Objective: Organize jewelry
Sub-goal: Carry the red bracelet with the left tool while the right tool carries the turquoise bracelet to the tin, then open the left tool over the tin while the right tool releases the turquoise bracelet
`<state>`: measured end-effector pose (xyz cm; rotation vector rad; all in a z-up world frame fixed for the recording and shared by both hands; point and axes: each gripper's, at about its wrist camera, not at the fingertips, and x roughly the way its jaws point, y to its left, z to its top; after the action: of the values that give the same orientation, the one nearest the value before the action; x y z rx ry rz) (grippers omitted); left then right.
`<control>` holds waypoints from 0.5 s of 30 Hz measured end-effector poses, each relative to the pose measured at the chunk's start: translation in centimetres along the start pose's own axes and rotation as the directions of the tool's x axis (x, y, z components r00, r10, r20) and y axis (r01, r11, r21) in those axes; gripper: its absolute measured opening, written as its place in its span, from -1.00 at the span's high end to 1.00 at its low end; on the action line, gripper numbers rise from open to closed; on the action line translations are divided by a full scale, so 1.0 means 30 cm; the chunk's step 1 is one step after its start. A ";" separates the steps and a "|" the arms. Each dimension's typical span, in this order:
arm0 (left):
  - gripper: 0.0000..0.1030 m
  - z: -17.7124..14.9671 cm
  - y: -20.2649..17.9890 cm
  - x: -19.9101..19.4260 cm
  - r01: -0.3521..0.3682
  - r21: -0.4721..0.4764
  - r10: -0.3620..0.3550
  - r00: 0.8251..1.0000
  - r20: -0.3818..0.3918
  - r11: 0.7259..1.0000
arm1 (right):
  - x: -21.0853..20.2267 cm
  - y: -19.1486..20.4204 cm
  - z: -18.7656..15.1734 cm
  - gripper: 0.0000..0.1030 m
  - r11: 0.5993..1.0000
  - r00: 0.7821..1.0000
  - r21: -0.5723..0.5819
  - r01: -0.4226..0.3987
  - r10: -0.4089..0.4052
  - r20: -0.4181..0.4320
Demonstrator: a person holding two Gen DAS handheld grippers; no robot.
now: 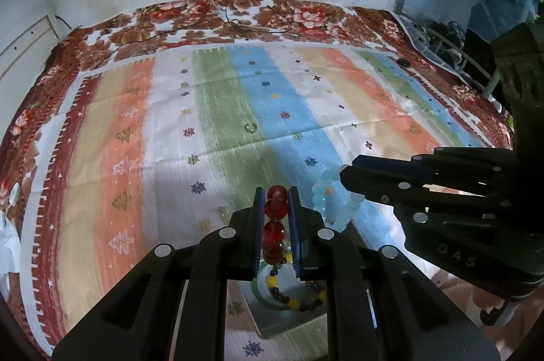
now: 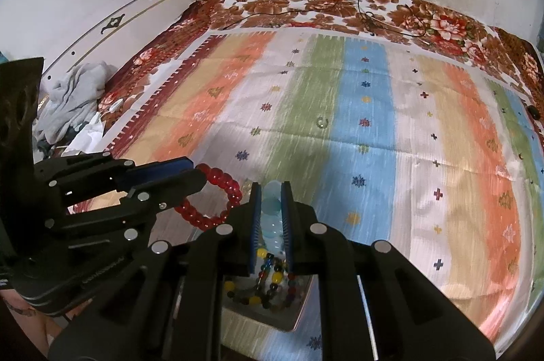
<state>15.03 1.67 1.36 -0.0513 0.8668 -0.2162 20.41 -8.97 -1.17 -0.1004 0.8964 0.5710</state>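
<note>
The left gripper (image 1: 276, 215) is clenched on a red bracelet (image 1: 275, 225), the right gripper (image 2: 271, 218) on a pale blue bracelet (image 2: 272, 211); beneath both, a tray (image 2: 292, 320) of mixed beads lies half hidden

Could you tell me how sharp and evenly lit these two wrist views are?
Left wrist view: striped cloth streaked with blur, red bead bracelet sharp, black vignette at the corners. Right wrist view: same streaking, pale blue bead bracelet sharp, bed edges bowed by fisheye, shadow near the grippers.
</note>
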 end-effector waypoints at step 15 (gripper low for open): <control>0.74 -0.084 -0.051 -0.020 0.020 0.014 -0.019 0.999 -0.029 1.000 | -0.030 -0.001 -0.077 0.75 0.999 1.000 0.034 -0.014 0.014 -0.014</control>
<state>12.46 0.41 0.38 -0.0434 0.8934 -0.2418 18.36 -10.11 -1.96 -0.0674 0.9206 0.5684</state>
